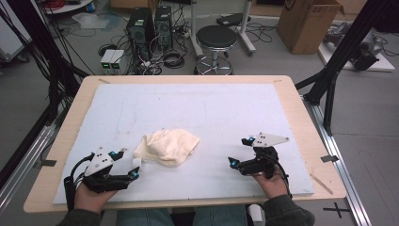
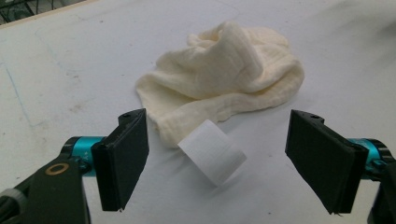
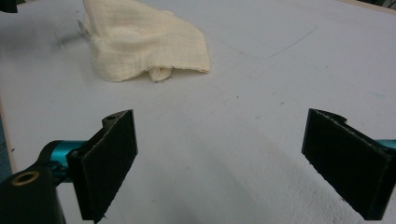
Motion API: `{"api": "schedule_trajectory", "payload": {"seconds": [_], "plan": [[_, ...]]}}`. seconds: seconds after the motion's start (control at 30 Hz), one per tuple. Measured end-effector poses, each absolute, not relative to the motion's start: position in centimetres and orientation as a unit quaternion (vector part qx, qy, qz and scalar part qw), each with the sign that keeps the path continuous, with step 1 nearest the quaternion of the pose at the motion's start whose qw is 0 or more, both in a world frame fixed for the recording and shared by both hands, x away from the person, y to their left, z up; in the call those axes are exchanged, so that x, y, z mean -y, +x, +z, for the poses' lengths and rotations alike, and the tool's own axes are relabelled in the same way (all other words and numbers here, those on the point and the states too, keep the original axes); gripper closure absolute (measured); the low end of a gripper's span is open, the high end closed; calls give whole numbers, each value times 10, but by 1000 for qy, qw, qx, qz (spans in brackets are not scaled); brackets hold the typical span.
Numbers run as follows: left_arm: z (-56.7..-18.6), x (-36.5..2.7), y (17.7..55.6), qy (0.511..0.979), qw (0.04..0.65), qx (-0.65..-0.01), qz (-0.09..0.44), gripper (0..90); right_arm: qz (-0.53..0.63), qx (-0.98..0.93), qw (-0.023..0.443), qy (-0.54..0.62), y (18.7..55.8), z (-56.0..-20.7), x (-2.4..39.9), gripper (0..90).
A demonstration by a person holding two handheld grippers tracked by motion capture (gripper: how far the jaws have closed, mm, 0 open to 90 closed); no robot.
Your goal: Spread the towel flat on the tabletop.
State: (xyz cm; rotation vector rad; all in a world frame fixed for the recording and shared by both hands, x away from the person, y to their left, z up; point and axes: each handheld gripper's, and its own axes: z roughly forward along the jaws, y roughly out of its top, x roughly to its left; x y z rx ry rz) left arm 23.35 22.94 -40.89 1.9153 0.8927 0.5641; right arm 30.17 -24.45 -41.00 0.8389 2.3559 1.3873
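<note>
First, advance the left gripper [image 1: 128, 165], jaws spread and empty, toward the white tag [image 2: 212, 151] lying just ahead at its 12 o'clock, and pinch the hem beside it. The crumpled cream cloth [image 1: 166, 146] lies at centre, toward the white mat's [image 1: 197, 101] near edge. The right gripper [image 1: 239, 151], also spread, then takes the cloth's edge at its 10 o'clock.

Bare mat [image 1: 226, 108] all around the crumpled cloth [image 1: 167, 146], seemingly unobstructed.
</note>
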Motion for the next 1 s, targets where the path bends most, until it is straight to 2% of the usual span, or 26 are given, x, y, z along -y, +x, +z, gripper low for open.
{"api": "schedule_trajectory", "payload": {"seconds": [0.53, 0.77, 0.83, 1.0], "plan": [[-410, -202, 267, 768, 477, -377, 201, 232, 484, -812, 146, 293, 296, -408, 252, 96], [-415, -181, 288, 760, 480, -382, 213, 233, 489, -808, 148, 292, 296, -407, 255, 96], [-417, -179, 293, 759, 478, -389, 212, 279, 490, -807, 150, 292, 296, -407, 256, 96], [-424, -173, 305, 752, 477, -408, 200, 299, 493, -806, 148, 291, 297, -406, 257, 96]]}}
